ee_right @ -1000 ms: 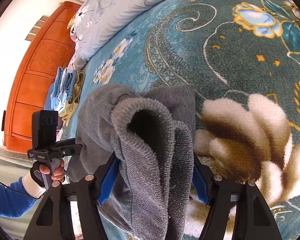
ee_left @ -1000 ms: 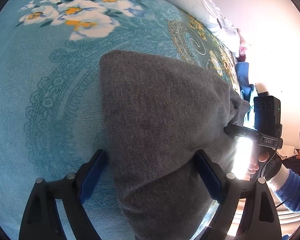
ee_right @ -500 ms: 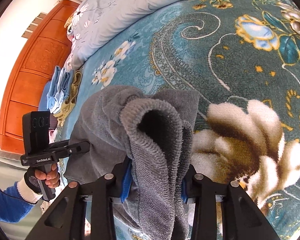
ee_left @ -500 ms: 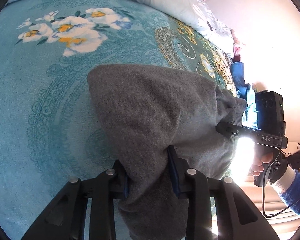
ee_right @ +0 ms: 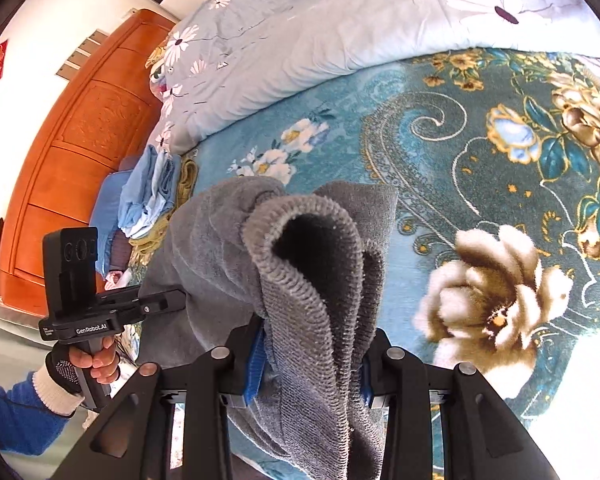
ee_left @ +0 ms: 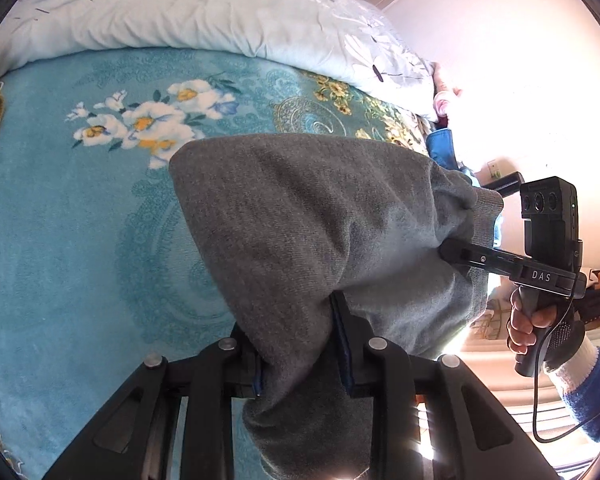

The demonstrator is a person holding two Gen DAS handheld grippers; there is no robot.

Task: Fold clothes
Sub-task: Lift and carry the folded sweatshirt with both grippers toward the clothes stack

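Observation:
A grey knitted garment (ee_left: 312, 216) hangs lifted above the blue flowered blanket (ee_left: 72, 240), stretched between both grippers. My left gripper (ee_left: 300, 356) is shut on a bunched fold of it, cloth draping over the pads. My right gripper (ee_right: 310, 364) is shut on the ribbed hem end (ee_right: 300, 264), which curls open toward the camera. In the left wrist view the right gripper (ee_left: 456, 252) bites the garment's far side, held by a gloved hand (ee_left: 540, 328). In the right wrist view the left gripper (ee_right: 168, 304) grips the other end.
A pale flowered quilt (ee_right: 340, 40) lies rolled along the back of the bed. Folded light-blue clothes (ee_right: 152, 192) on a yellowish cloth sit by the bed's left edge, before an orange wooden cabinet (ee_right: 72, 152). Blue sleeves (ee_right: 16, 412) show at the frame edges.
Both grippers went from open around the garment to shut on it, then rose, lifting the garment off the blanket. More of the quilt and bed has come into view.

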